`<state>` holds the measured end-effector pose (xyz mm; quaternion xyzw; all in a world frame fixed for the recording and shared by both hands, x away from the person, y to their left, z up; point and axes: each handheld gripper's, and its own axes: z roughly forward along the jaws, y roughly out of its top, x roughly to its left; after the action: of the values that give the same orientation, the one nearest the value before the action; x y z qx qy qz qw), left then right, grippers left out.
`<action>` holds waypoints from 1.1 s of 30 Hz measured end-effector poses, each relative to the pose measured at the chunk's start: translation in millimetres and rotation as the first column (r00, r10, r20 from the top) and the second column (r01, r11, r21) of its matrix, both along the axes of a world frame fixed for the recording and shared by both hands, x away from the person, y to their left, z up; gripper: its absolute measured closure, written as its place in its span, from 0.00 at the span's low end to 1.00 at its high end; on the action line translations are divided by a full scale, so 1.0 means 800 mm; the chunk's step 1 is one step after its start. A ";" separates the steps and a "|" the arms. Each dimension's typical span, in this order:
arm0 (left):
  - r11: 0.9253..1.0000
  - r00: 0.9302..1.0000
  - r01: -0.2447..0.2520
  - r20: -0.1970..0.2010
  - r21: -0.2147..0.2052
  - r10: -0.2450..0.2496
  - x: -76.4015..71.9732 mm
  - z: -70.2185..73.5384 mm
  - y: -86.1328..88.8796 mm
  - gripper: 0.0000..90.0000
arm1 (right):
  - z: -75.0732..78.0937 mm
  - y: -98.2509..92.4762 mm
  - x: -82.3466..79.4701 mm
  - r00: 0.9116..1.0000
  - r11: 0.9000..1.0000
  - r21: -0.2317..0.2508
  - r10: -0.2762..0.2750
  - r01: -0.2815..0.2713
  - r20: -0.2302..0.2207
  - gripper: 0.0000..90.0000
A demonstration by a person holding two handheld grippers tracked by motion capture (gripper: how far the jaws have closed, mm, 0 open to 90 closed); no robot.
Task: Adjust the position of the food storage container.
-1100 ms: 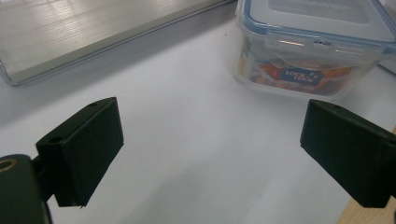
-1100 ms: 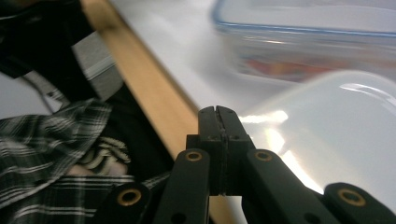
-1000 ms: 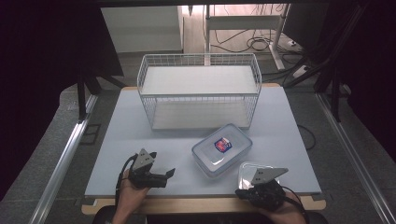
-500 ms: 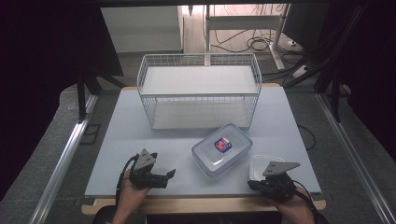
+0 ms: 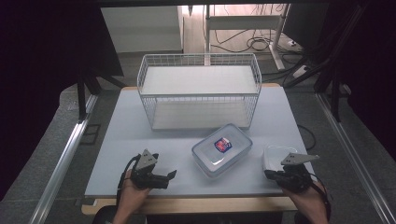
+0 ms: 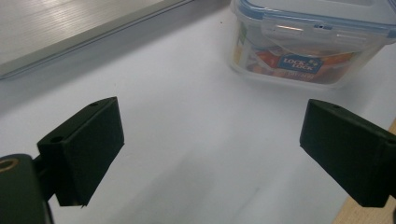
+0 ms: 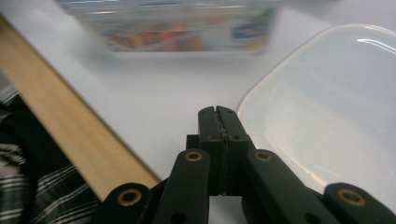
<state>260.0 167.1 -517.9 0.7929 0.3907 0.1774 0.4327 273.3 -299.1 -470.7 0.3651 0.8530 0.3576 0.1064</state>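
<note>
A clear lidded plastic container (image 5: pixel 222 149) with a blue-rimmed lid and a printed label lies on the table, in front of the wire basket. In the left gripper view the container (image 6: pixel 306 42) is ahead, up and to the right. My left gripper (image 6: pixel 210 144) is open, jaws wide apart over bare table; in the high view it (image 5: pixel 169 176) rests near the front left edge. My right gripper (image 7: pixel 218 114) is shut with nothing between its jaws, beside a translucent white dish (image 7: pixel 327 116). From above, the right gripper (image 5: pixel 270 175) sits at the front right, next to the dish (image 5: pixel 275 156).
A white wire basket (image 5: pixel 198 91) stands at the back middle of the pale table (image 5: pixel 140 135). The table's wooden front edge (image 7: pixel 70 126) runs close to my right gripper. Cables and a monitor stand lie beyond the table.
My right hand and gripper have shifted to the right along the front edge, uncovering more of the white dish. The left gripper and the container have stayed put.
</note>
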 end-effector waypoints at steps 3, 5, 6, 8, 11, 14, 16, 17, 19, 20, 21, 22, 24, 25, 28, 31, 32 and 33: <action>1.000 1.000 0.002 -0.001 0.001 -0.002 0.000 0.000 -0.001 0.07 | 0.001 -0.012 0.005 0.999 0.999 0.010 -0.039 0.039 0.006 1.00; 1.000 1.000 0.002 -0.003 -0.002 -0.002 0.000 0.000 -0.001 0.07 | 0.002 -0.016 0.007 0.999 0.999 0.014 -0.050 0.050 0.009 1.00; 1.000 1.000 0.002 -0.003 -0.003 -0.002 0.000 0.000 -0.001 0.07 | 0.002 -0.019 0.009 0.998 0.998 0.014 -0.059 0.059 0.014 1.00; 1.000 1.000 0.003 -0.005 -0.005 -0.003 0.000 0.000 -0.001 0.07 | 0.003 -0.028 0.015 0.996 0.996 0.022 -0.084 0.084 0.013 1.00; 1.000 1.000 0.005 -0.008 -0.008 -0.005 0.001 -0.001 -0.002 0.07 | 0.002 -0.034 0.020 0.994 0.994 0.032 -0.106 0.105 0.014 1.00; 1.000 1.000 0.007 -0.012 -0.011 -0.007 0.001 -0.001 -0.002 0.07 | 0.002 -0.037 0.024 0.993 0.993 0.040 -0.116 0.115 0.013 1.00; 1.000 1.000 0.006 -0.013 -0.015 -0.007 0.001 -0.001 -0.002 0.07 | 0.002 -0.038 0.025 0.992 0.991 0.039 -0.126 0.126 0.012 1.00; 1.000 1.000 0.006 -0.013 -0.015 -0.007 0.001 -0.001 -0.002 0.07 | 0.002 -0.038 0.025 0.992 0.991 0.039 -0.126 0.126 0.012 1.00; 1.000 1.000 0.007 -0.015 -0.021 -0.007 0.001 0.000 -0.002 0.07 | 0.007 -0.034 0.026 0.991 0.990 0.059 -0.129 0.127 0.021 0.99; 0.999 1.000 0.013 -0.014 -0.038 -0.013 0.000 0.002 -0.002 0.07 | 0.009 -0.032 0.027 0.992 0.989 0.072 -0.128 0.126 0.022 0.99; 0.999 1.000 0.013 -0.014 -0.038 -0.013 0.000 0.002 -0.002 0.08 | 0.011 -0.029 0.029 0.991 0.989 0.078 -0.127 0.124 0.031 0.99; 0.999 1.000 0.015 -0.013 -0.046 -0.016 0.000 0.003 -0.003 0.08 | 0.013 -0.025 0.032 0.991 0.989 0.080 -0.127 0.124 0.031 0.99; 0.999 1.000 0.016 -0.011 -0.050 -0.017 -0.001 0.005 -0.003 0.08 | 0.016 -0.016 0.040 0.993 0.992 0.069 -0.112 0.109 0.038 0.99; 0.999 1.000 0.018 -0.013 -0.050 -0.018 -0.002 0.006 -0.003 0.08 | 0.016 -0.016 0.040 0.993 0.992 0.069 -0.112 0.109 0.038 0.99; 0.999 1.000 0.018 -0.018 -0.051 -0.019 -0.002 0.007 -0.004 0.08 | 0.020 0.003 0.066 0.995 0.996 0.024 -0.092 0.091 0.049 0.99; 0.999 1.000 0.026 -0.016 -0.021 -0.027 -0.004 0.007 -0.008 0.08 | 0.021 0.014 0.083 0.994 0.995 0.004 -0.096 0.096 0.057 0.99; 0.999 0.999 0.035 -0.015 -0.004 -0.035 -0.004 0.008 -0.011 0.09 | 0.020 0.024 0.098 0.993 0.995 -0.001 -0.096 0.096 0.064 0.99; 0.999 0.999 0.033 -0.005 0.005 -0.033 -0.006 0.008 -0.013 0.09 | 0.020 0.024 0.098 0.993 0.995 -0.001 -0.096 0.096 0.064 0.99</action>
<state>255.6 157.1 -511.8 0.8009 0.3783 0.1691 0.4323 352.0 -280.1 -454.8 0.3938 0.8314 0.3616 0.1515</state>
